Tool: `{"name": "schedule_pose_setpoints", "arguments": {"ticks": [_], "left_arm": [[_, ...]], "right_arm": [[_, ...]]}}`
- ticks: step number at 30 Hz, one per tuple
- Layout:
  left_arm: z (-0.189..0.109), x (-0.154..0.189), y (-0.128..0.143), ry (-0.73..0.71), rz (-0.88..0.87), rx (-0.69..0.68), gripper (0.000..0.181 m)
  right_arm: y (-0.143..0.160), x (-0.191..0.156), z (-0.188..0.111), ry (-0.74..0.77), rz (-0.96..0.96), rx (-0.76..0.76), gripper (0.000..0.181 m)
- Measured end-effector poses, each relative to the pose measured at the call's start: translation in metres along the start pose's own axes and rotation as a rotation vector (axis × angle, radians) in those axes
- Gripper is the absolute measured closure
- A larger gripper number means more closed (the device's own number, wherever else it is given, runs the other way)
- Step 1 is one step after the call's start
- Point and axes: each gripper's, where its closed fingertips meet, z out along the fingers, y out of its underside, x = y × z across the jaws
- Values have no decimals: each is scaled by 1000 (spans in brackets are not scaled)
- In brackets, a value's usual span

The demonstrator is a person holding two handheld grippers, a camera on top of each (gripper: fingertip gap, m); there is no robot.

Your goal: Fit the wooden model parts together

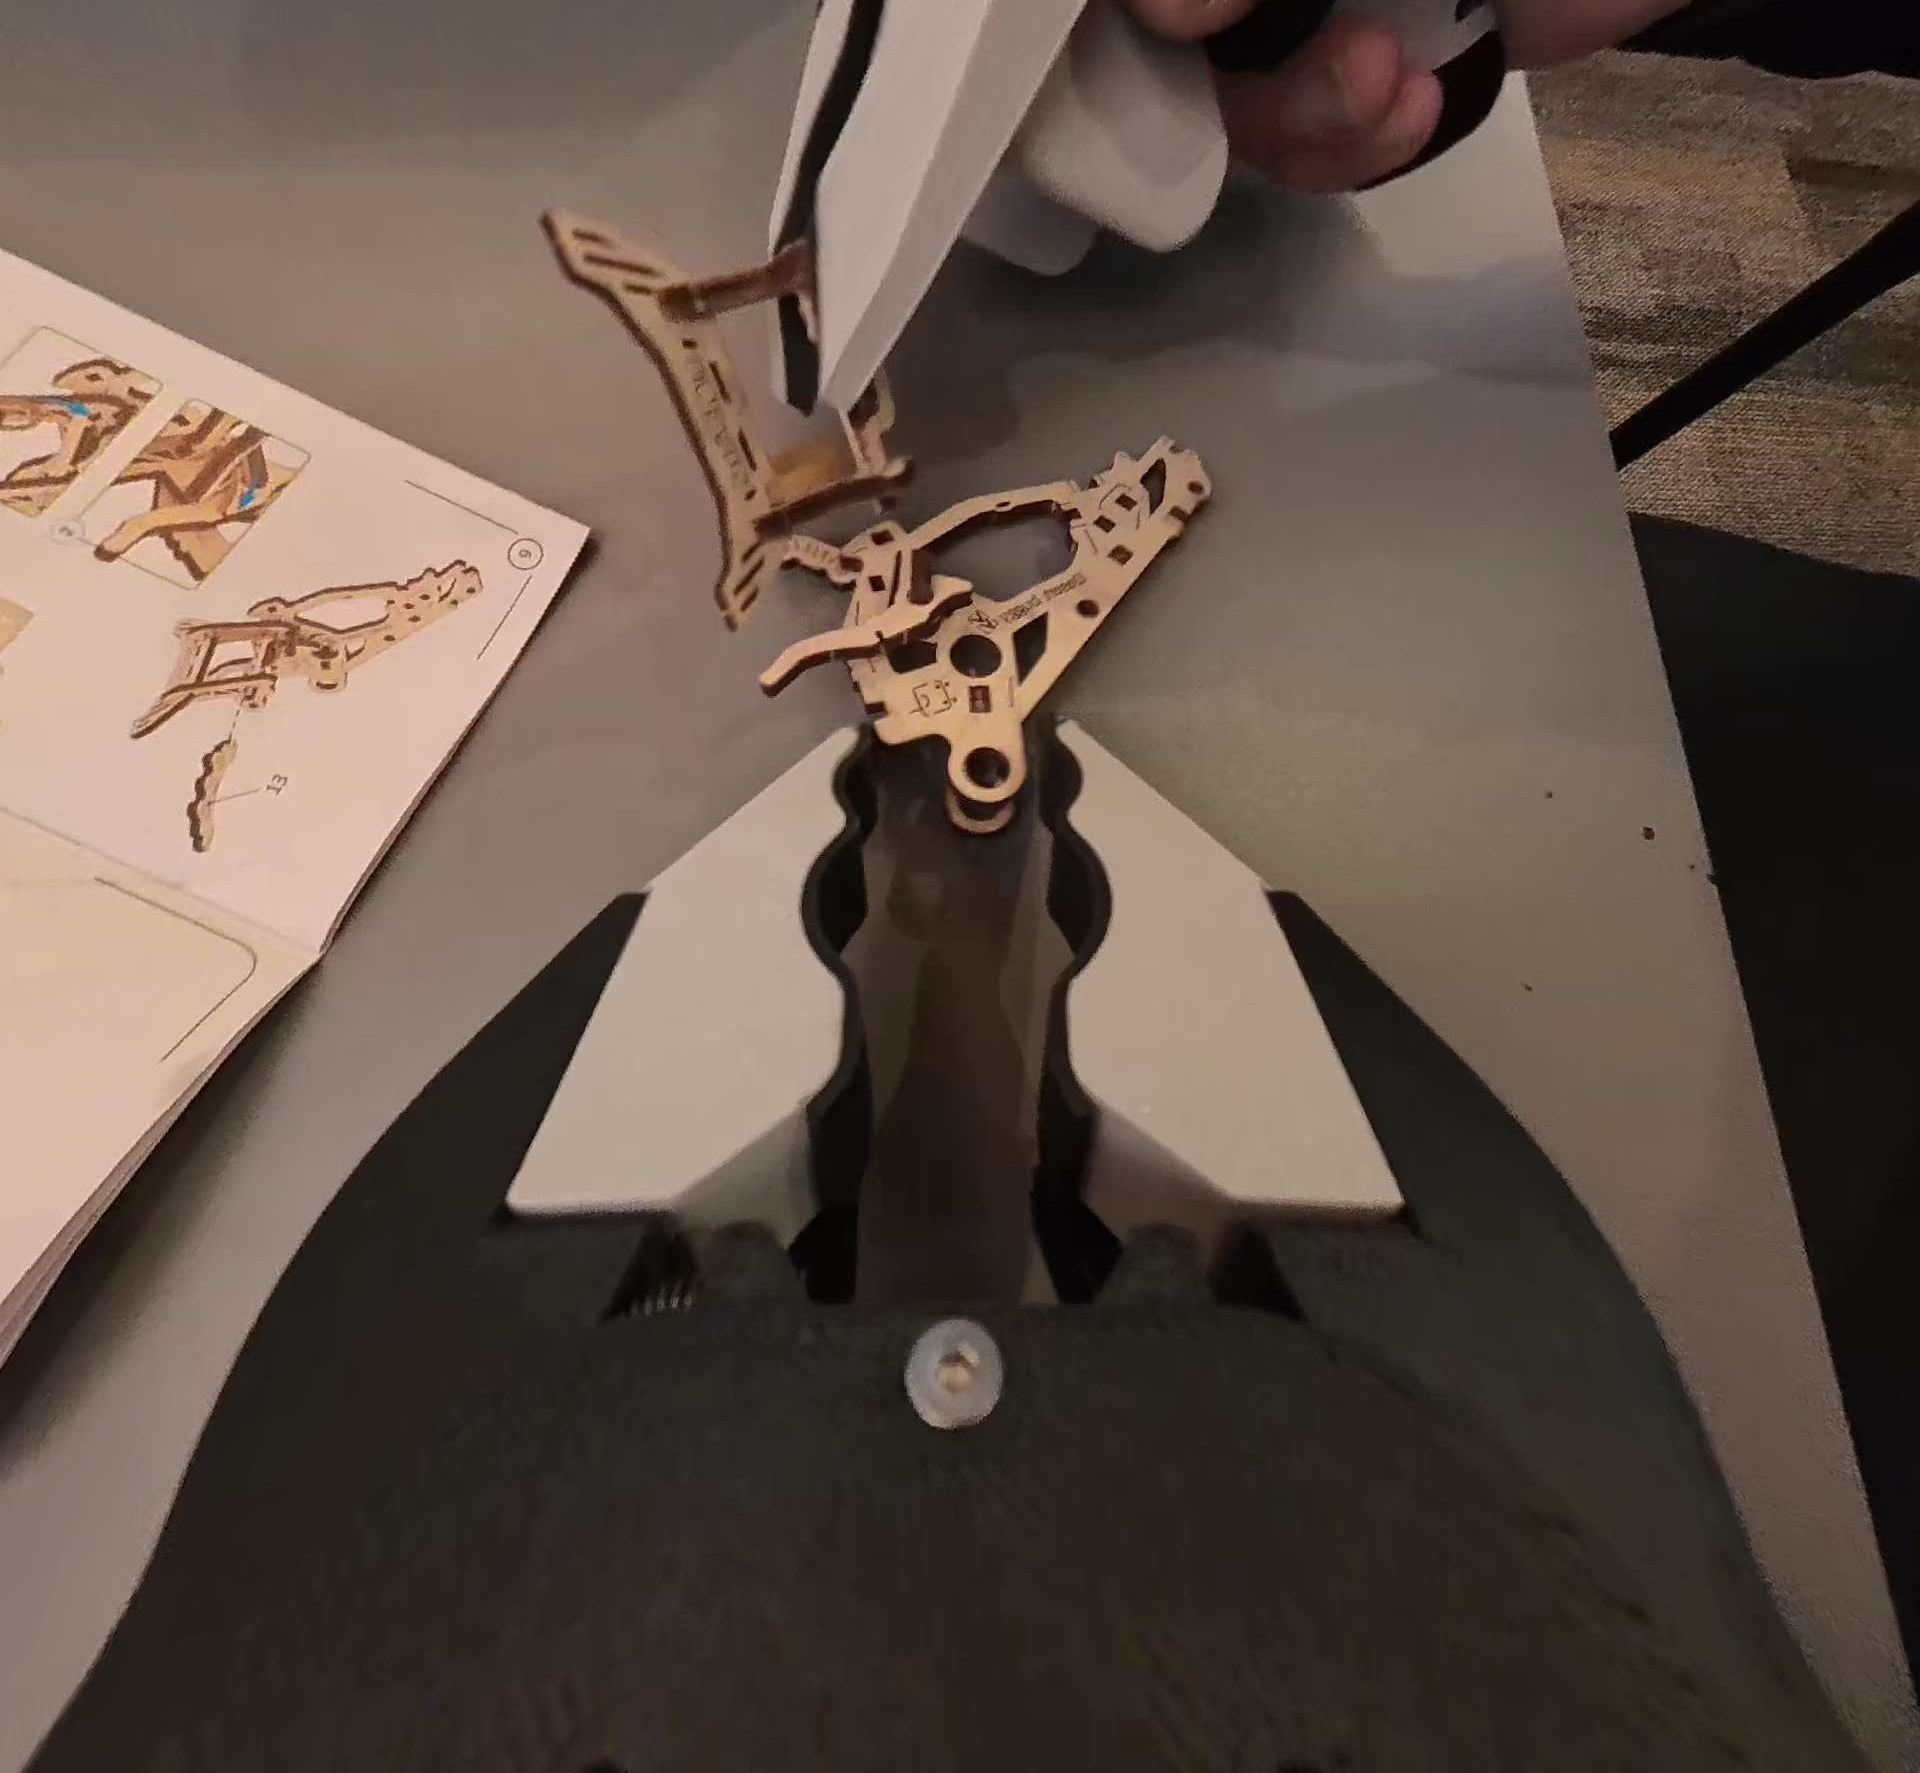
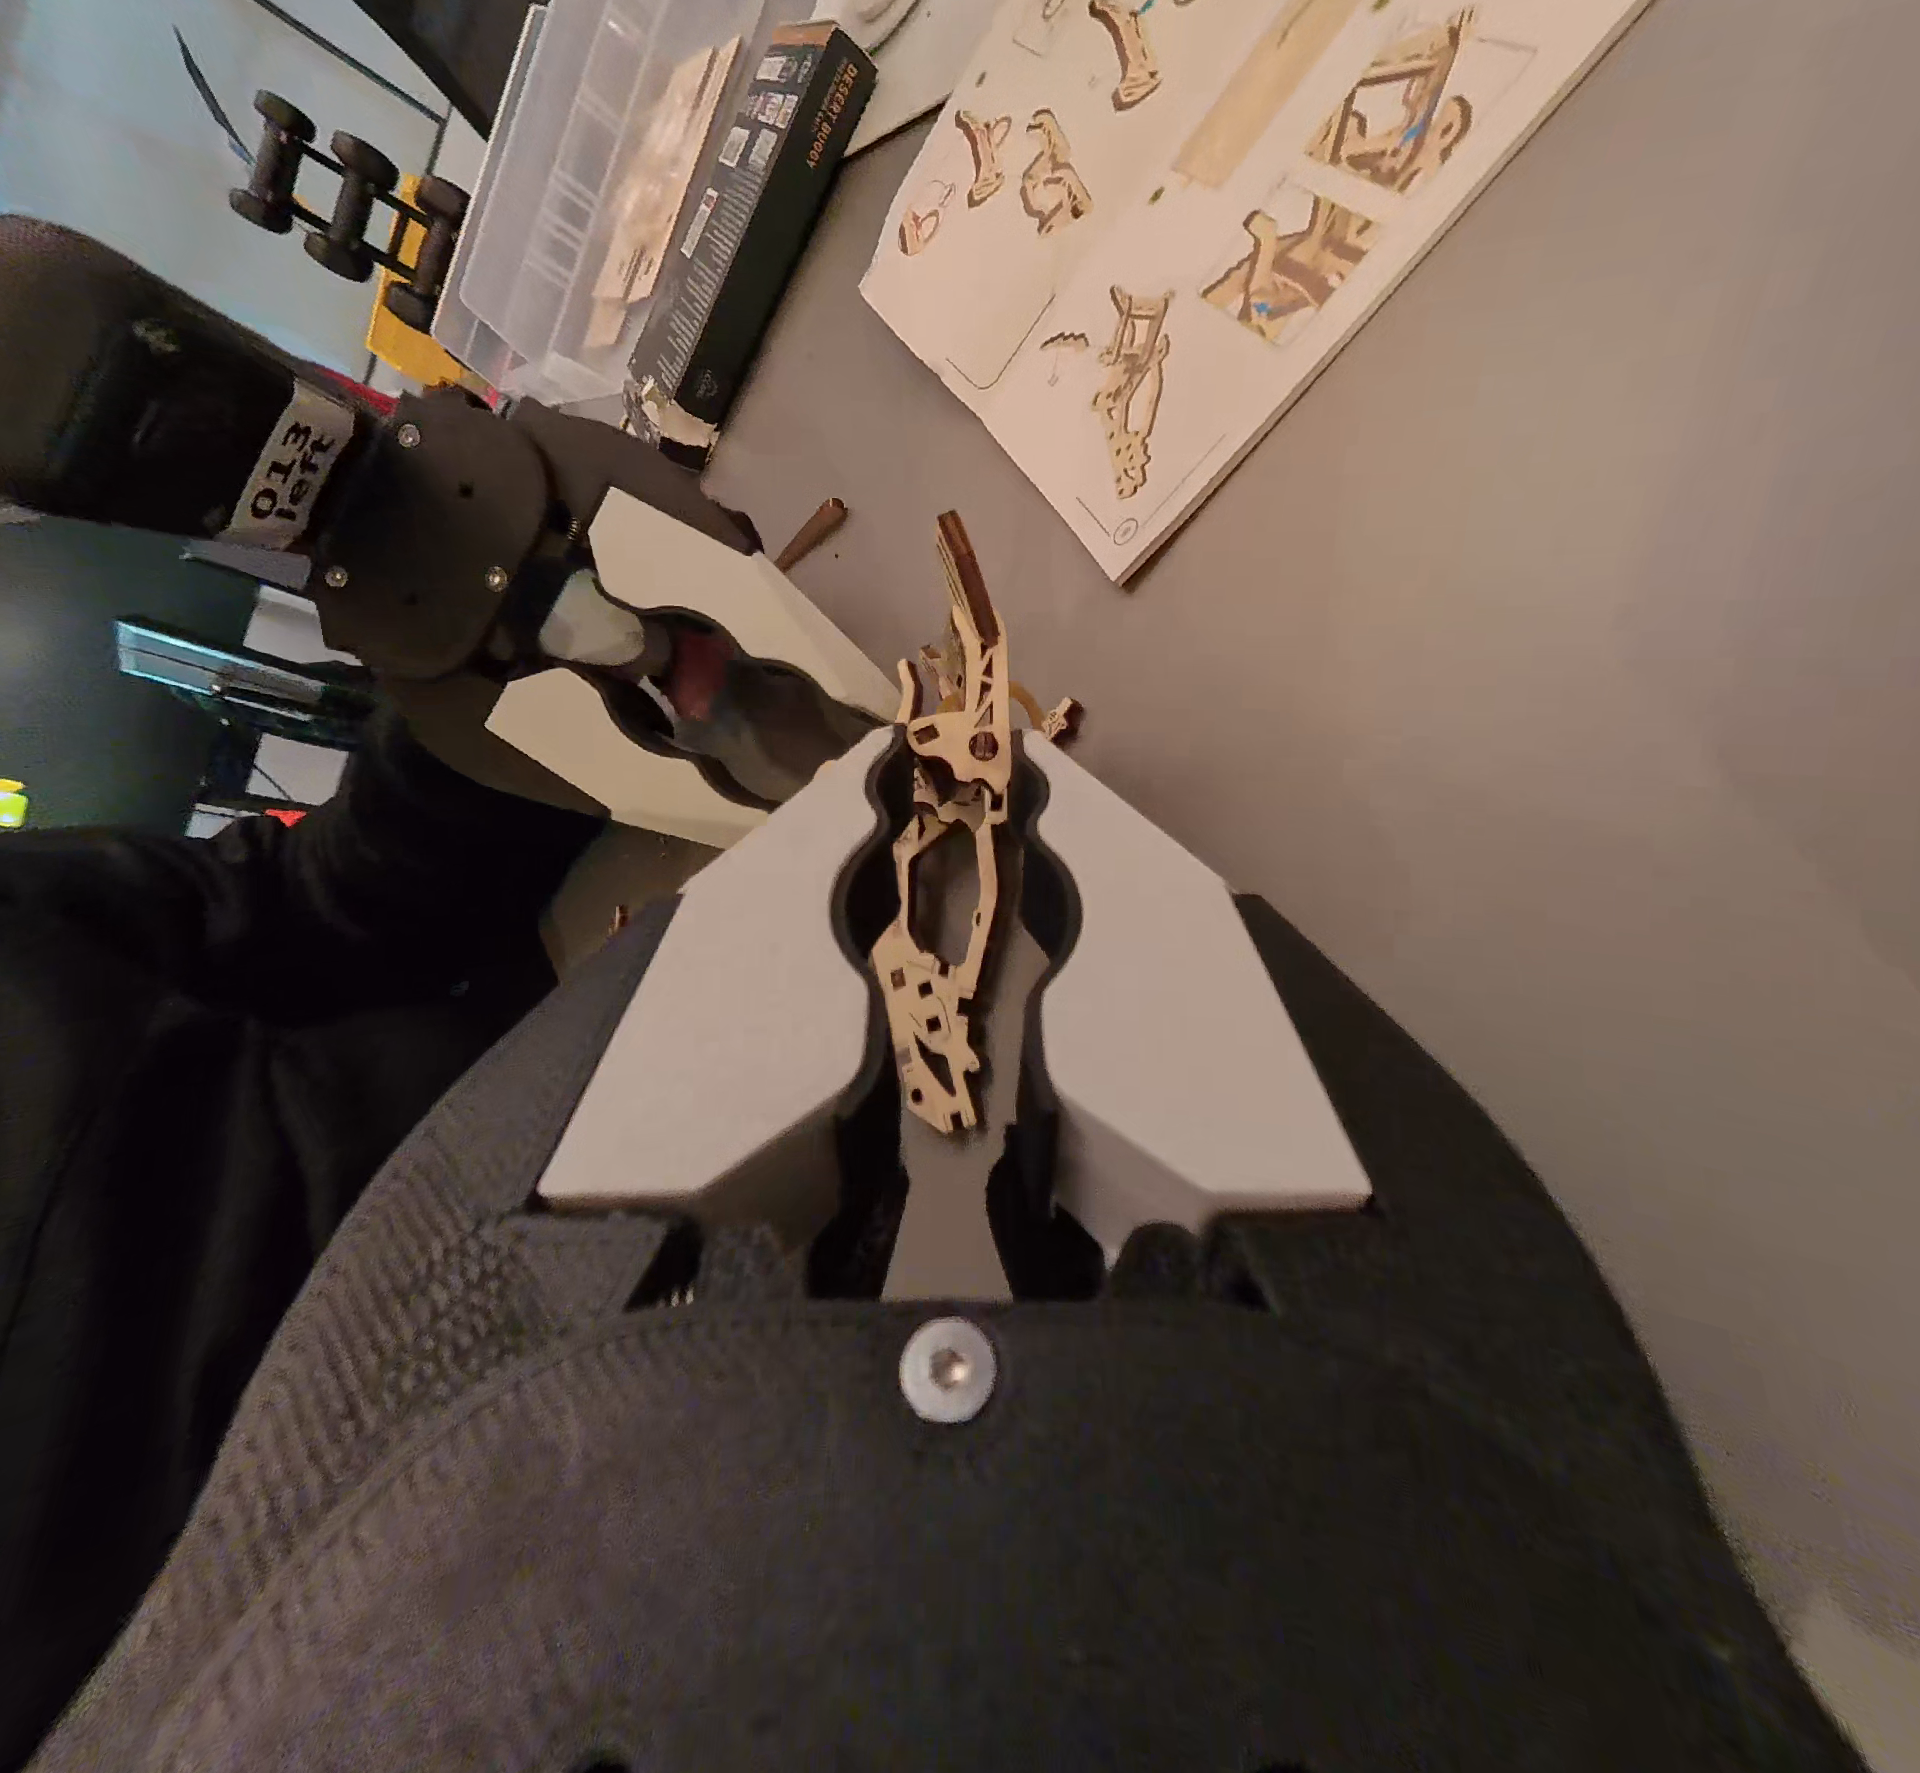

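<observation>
My left gripper is shut on the lower edge of a flat wooden side plate with cut-out holes, holding it just above the grey table. My right gripper comes in from the top, held by a gloved hand, and is shut on an open wooden frame. The frame's lower corner meets the plate's left end. In the right wrist view the plate shows through the gap behind my right gripper's tips, and the frame sticks out past them. The left gripper reaches in from the left.
An open instruction booklet lies on the table at the left; it also shows in the right wrist view. A clear plastic box and a dark carton stand beyond. A small wooden piece lies nearby. The table edge runs down the right.
</observation>
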Motion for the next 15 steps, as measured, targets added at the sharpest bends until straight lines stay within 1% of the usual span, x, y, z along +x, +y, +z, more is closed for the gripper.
{"name": "schedule_pose_setpoints", "arguments": {"ticks": [1, 7, 15], "left_arm": [[1, 1, 0, 6, 4, 5, 155], [2, 2, -2, 16, 18, 13, 156], [3, 2, -3, 29, 2, 16, 156]], "right_arm": [[0, 1, 1, 6, 9, 1, 167], [2, 6, 4, 38, 14, -5, 167], [6, 6, 2, 94, -35, -27, 167]]}}
